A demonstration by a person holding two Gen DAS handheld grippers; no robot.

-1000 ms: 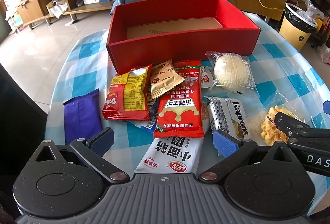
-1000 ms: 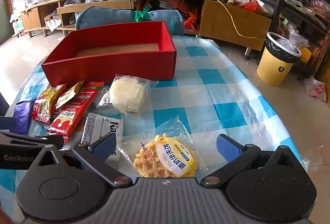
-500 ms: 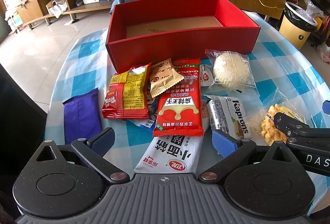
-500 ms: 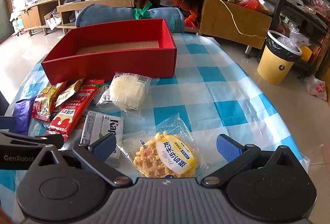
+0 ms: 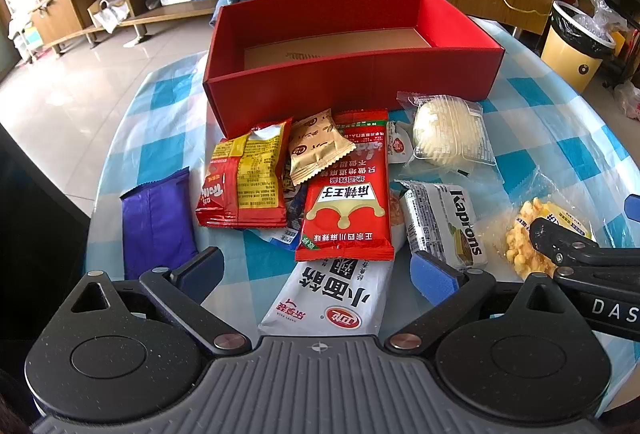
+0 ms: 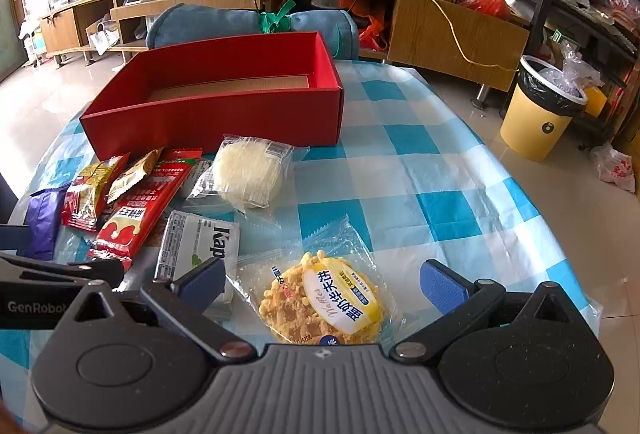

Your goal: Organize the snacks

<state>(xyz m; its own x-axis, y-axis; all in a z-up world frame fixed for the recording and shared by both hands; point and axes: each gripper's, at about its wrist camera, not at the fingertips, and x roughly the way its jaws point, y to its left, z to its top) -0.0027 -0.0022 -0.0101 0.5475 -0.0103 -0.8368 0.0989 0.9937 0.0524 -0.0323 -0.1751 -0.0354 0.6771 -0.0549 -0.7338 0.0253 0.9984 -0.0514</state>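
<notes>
Fingers of the left gripper (image 5: 316, 272) stand wide apart at the lower middle of its view, holding nothing; between their blue pads lies a white noodle packet (image 5: 332, 298), partly under a long red packet (image 5: 346, 200). The right gripper (image 6: 322, 280) is just as widely spread and empty, with a clear-wrapped waffle cake (image 6: 324, 300) lying on the cloth between its fingers, touching neither as far as the view shows.

Outward from the left fingers, the snacks sit in a loose heap at the centre of the frame: a red-and-yellow chip bag (image 5: 244, 182) left of the long red packet, a small tan sachet (image 5: 318, 150) lying across both, a purple packet (image 5: 156, 222) alone at the left, a white Kaprons wafer pack (image 5: 444, 224) at the right, and a pale round pastry in clear wrap (image 5: 444, 132) above it. Behind them all, in the upper middle, an open red box (image 5: 352, 82) stands empty, its brown floor bare.

Everything rests on a round table under a blue-and-white checked cloth (image 6: 420, 162). Beyond the box lies a rolled blue cushion (image 6: 224, 22) tied with green. The room behind has a pale tiled floor, low wooden shelving along the top of the frame, and a yellow bin (image 6: 540, 114) with a black liner at the right.
</notes>
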